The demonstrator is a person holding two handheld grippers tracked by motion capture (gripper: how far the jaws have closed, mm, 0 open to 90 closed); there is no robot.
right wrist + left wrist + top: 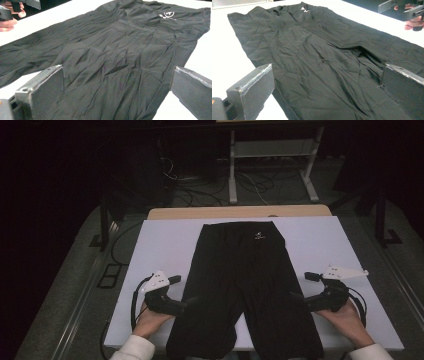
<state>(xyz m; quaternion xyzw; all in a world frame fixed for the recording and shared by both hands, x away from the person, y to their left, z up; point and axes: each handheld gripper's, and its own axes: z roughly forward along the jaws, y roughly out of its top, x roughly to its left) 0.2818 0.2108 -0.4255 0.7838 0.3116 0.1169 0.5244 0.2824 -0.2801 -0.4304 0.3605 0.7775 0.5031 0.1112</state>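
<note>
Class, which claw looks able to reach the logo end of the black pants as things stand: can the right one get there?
Probably yes. The right claw stands open beside a leg of the pants, and nothing lies between it and the logo at the far end.

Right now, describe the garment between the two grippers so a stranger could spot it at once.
On the white table lies one pair of black trousers, spread flat, waistband at the far side and both legs running off the near edge. A small white logo sits at the waistband. The open left gripper and open right gripper flank the legs.
</note>
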